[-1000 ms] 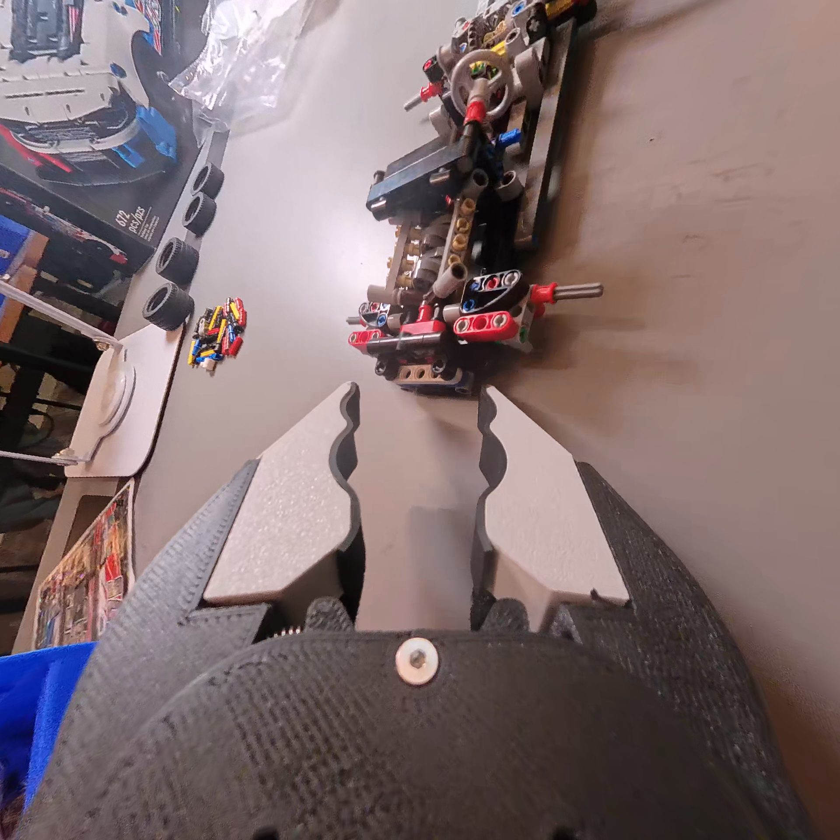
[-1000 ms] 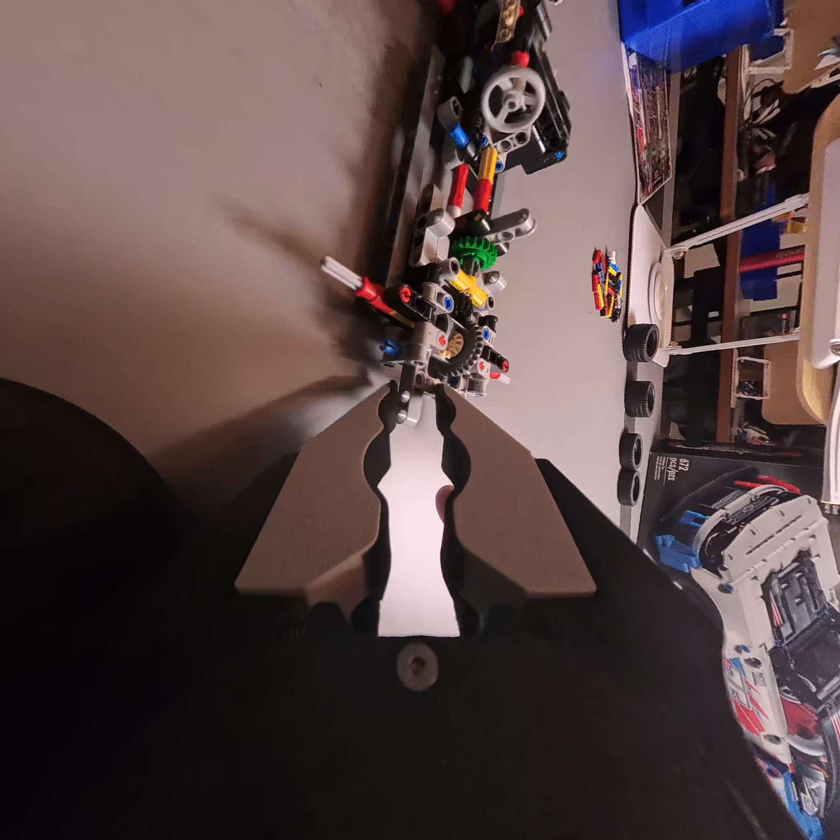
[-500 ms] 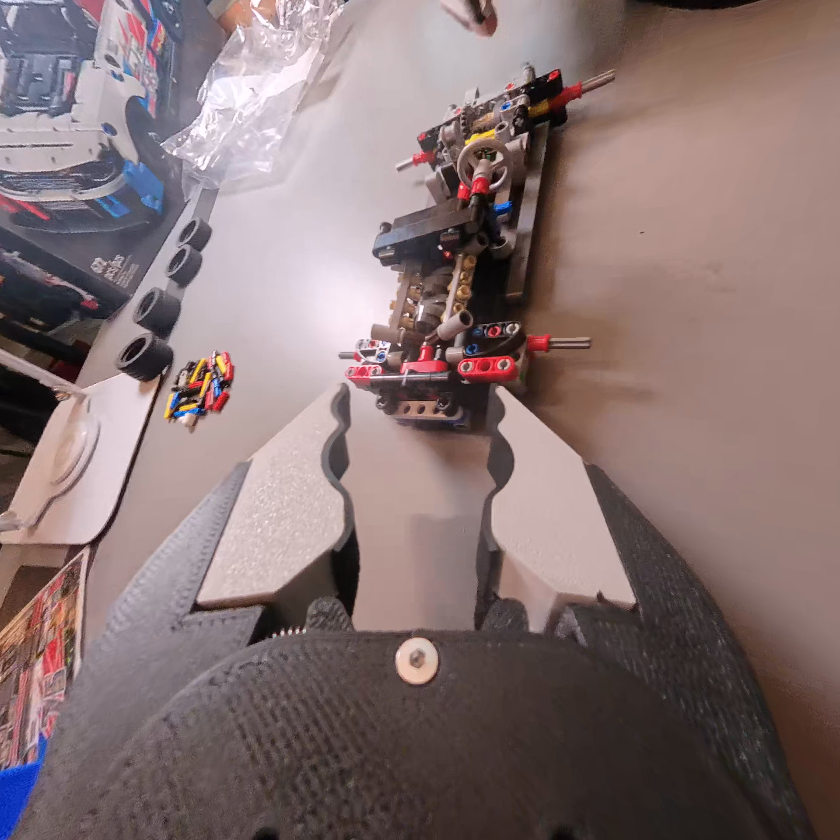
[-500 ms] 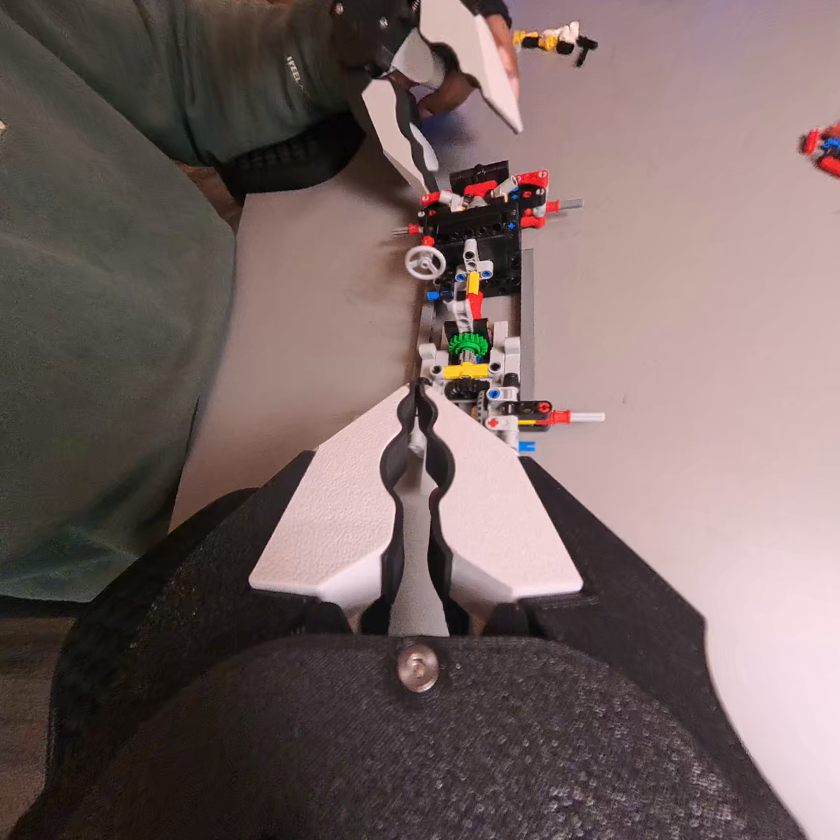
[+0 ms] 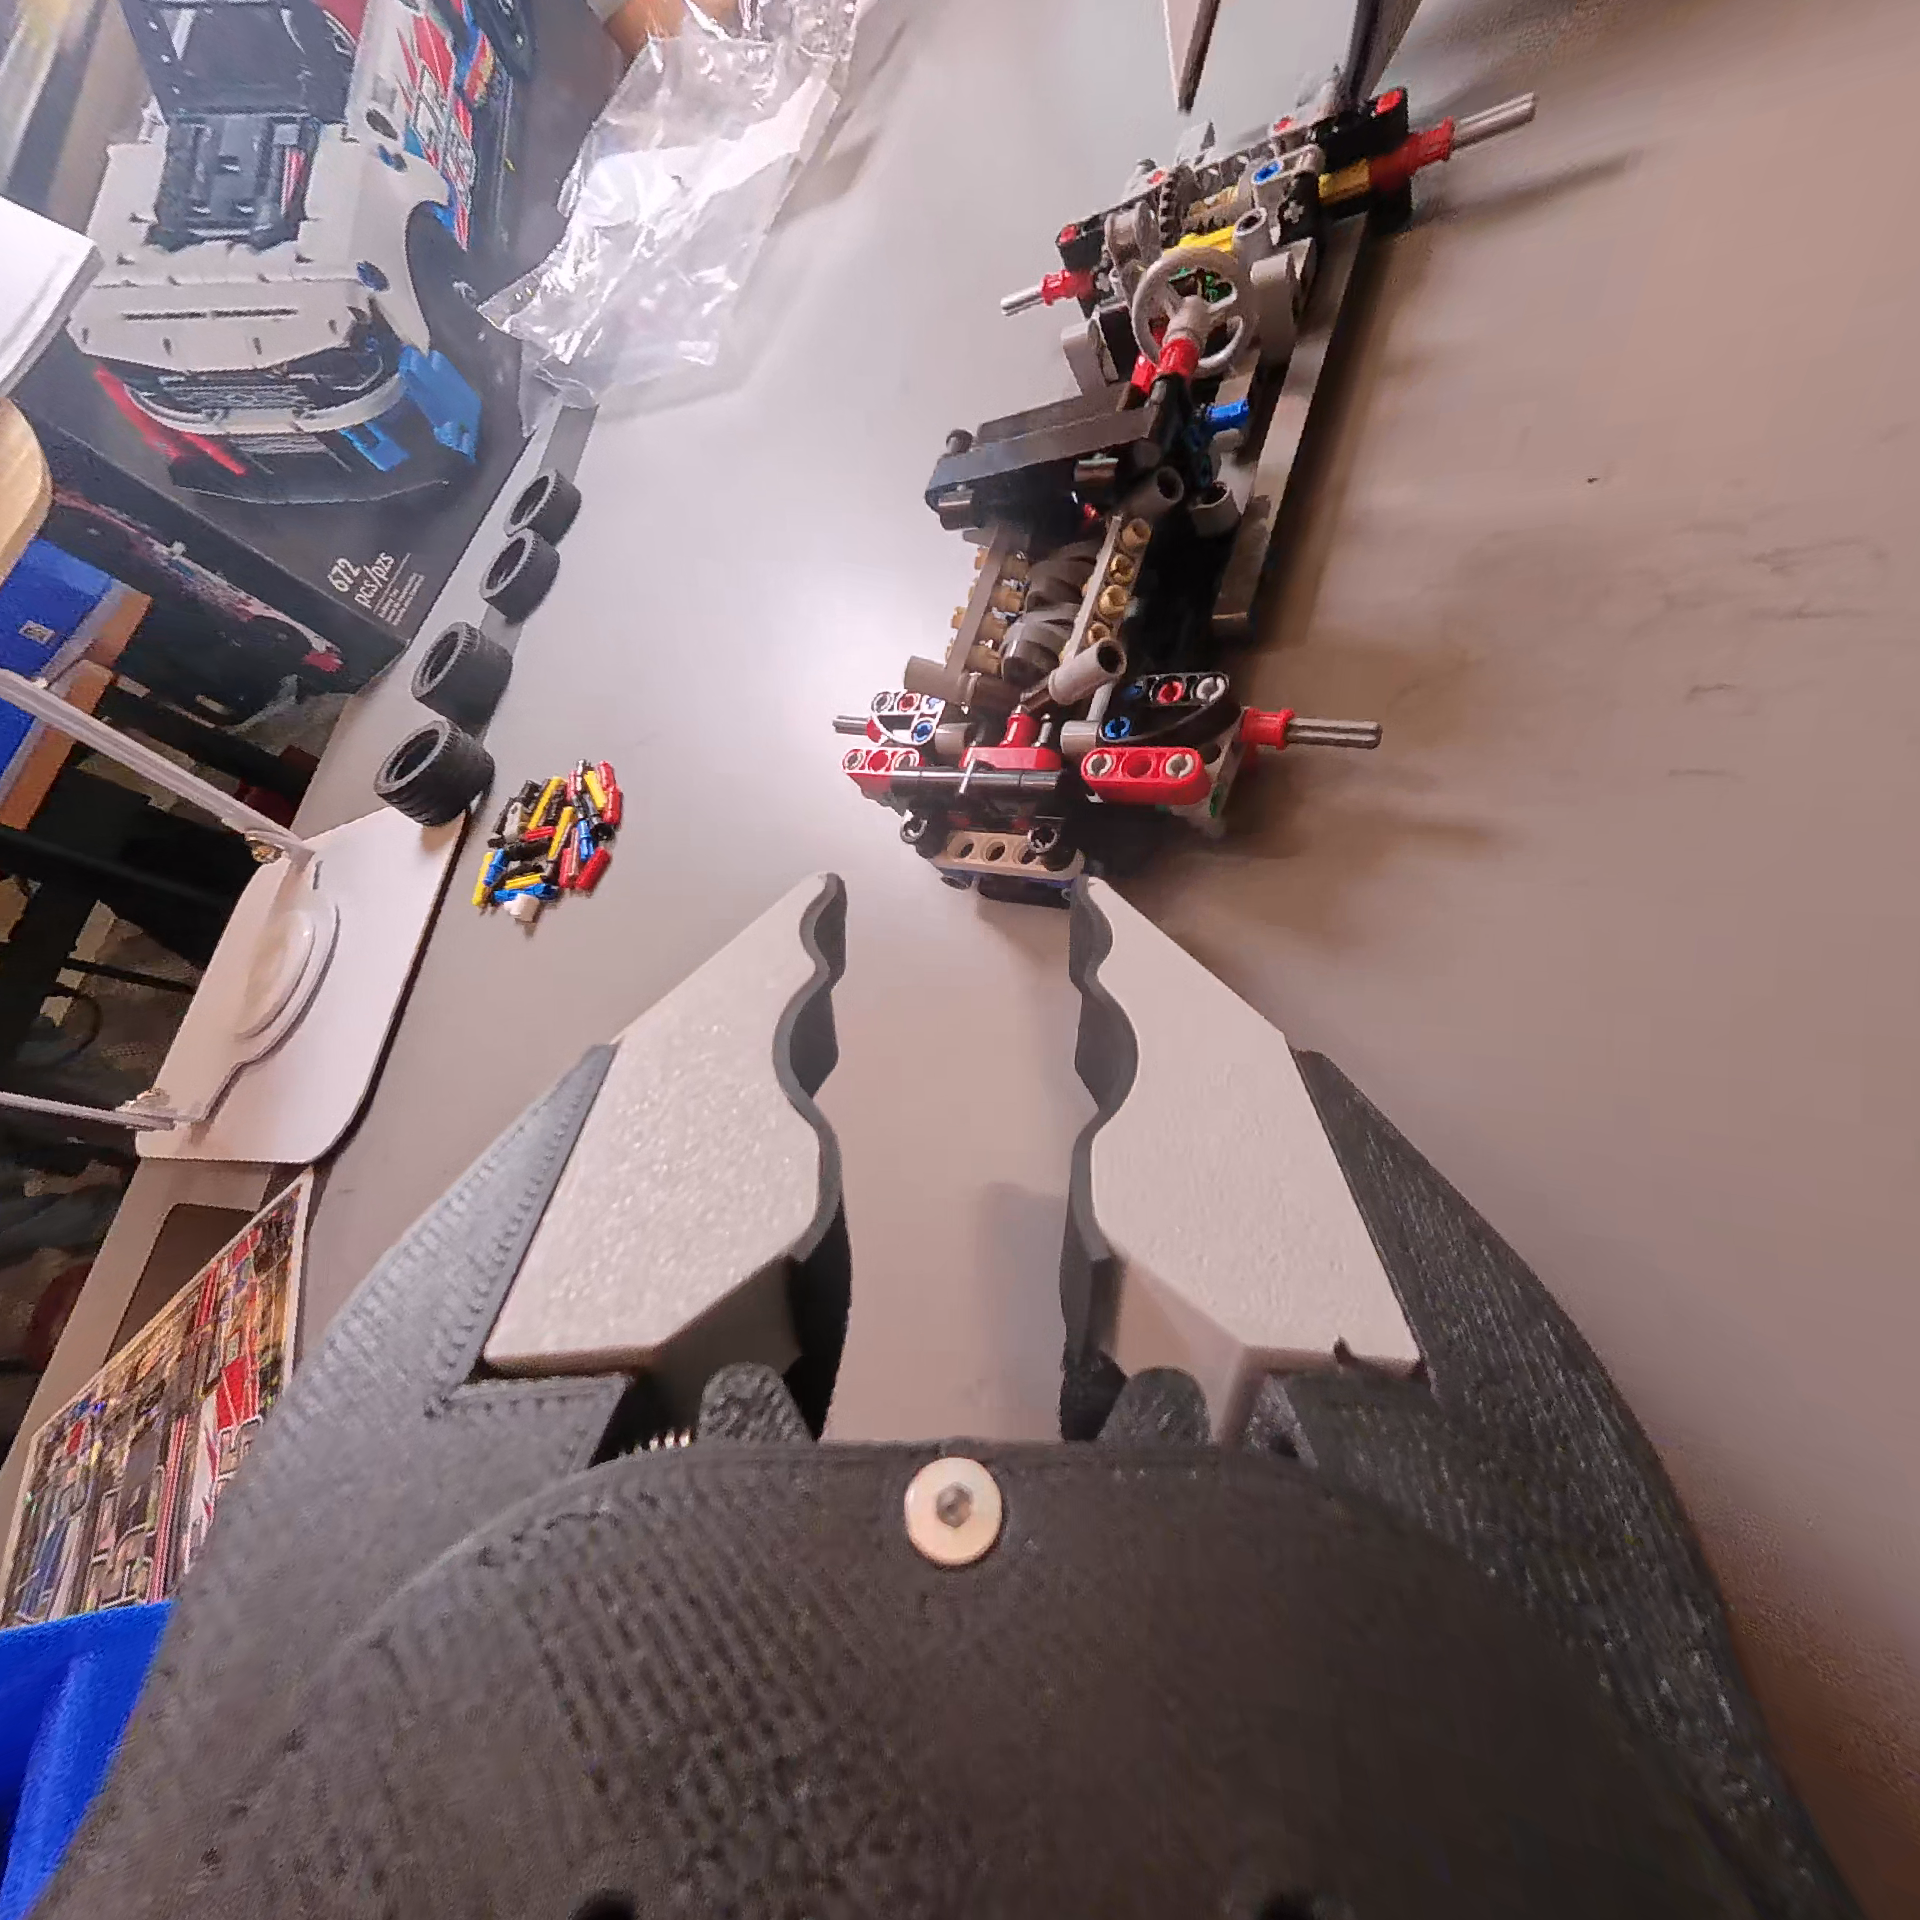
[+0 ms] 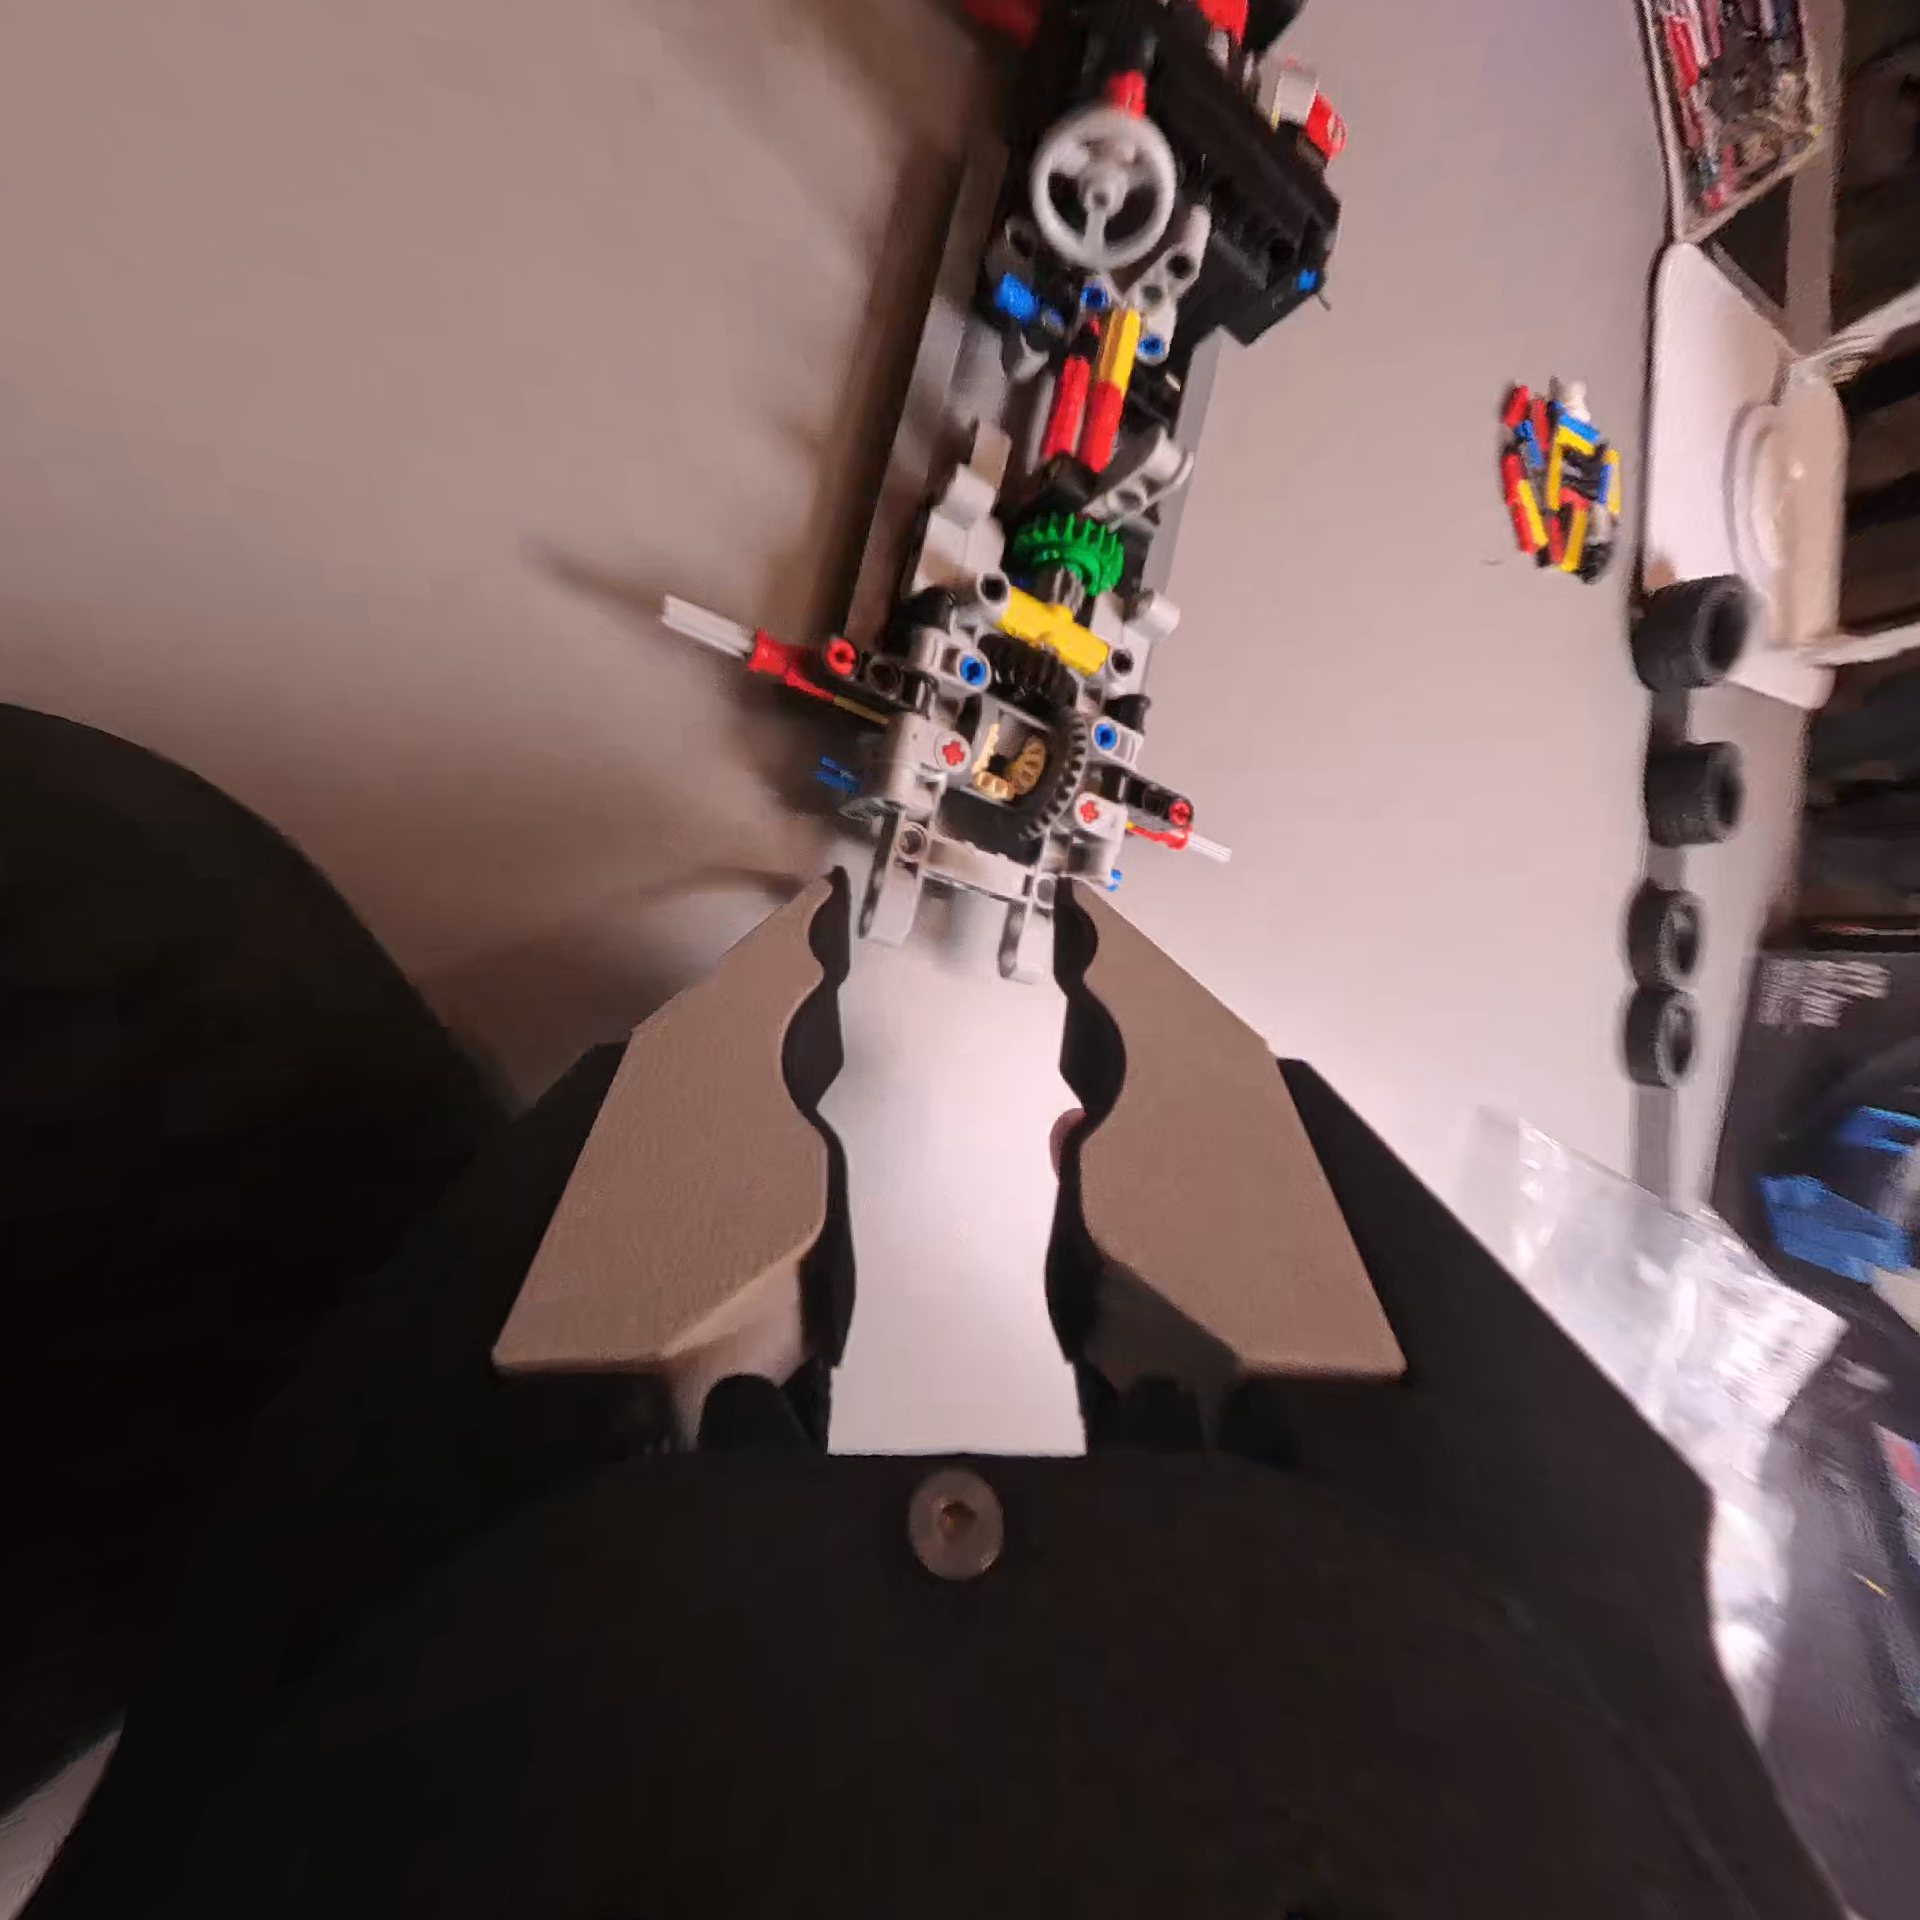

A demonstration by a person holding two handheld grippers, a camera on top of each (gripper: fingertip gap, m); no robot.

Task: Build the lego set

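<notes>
— Two claws are facing the chassis [image 5: 1117, 582] from opposite ends, and both are standing apart with nothing between their pads.

— Where is the left claw [image 5: 951, 899] sitting?

— It is hovering low over the counter [image 5: 1558, 935], its tips just short of the chassis end with the red beams; the right-hand tip is nearly touching it, though I cannot tell whether it really is.

— And the right claw [image 6: 948, 902]?

— It is pointing at the other end, where the gears are. Two grey prongs of the chassis are reaching in between its tips, but the pads are not pressing on them.

— What is lying farther out?

— Off to the side, a small heap of pins [image 5: 551, 831] is lying on the counter, near a row of four tyres [image 5: 473, 665] along the edge. Beyond those, the box [image 5: 260, 312] is lying flat, with a clear bag [image 5: 675, 197] beside it. At the far end of the chassis, the grey steering wheel [image 5: 1188, 309] is standing up.
</notes>
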